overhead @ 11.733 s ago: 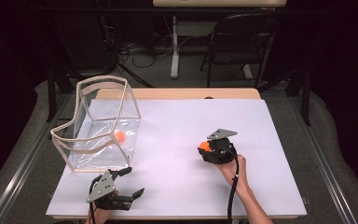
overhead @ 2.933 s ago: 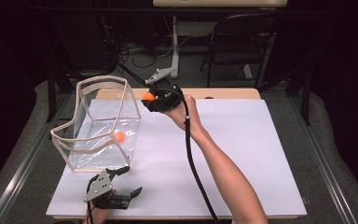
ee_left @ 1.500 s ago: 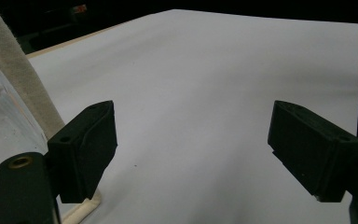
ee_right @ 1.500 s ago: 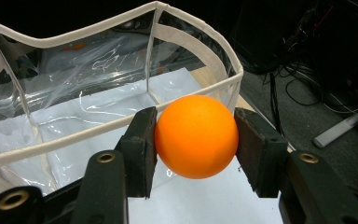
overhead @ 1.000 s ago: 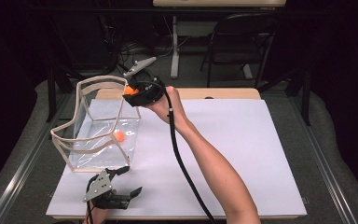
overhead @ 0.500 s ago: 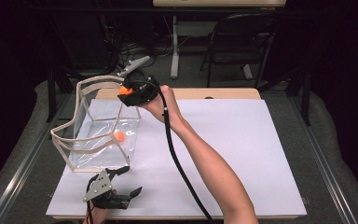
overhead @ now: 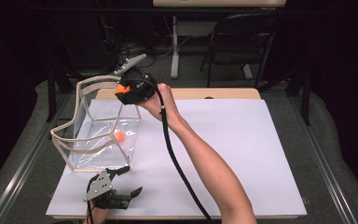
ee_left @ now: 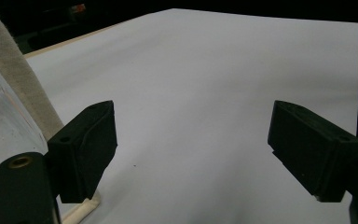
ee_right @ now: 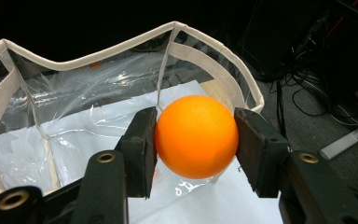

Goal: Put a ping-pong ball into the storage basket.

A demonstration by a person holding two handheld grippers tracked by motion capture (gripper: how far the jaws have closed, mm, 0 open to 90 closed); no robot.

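The right gripper (ee_right: pixel 196 140) is clamping a smooth orange ball (ee_right: pixel 196 136) just above the far rim of the clear, cloth-trimmed plastic bin (overhead: pixel 81 122) at the tabletop's left edge, while the left gripper (ee_left: pixel 193 154) is gaping empty.

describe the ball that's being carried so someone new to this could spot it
Find the clear bin at the white table's left. Above its far right corner, the right gripper clamps an orange ball. Unlike the other orange ball lying inside the bin, this one hangs in the air.
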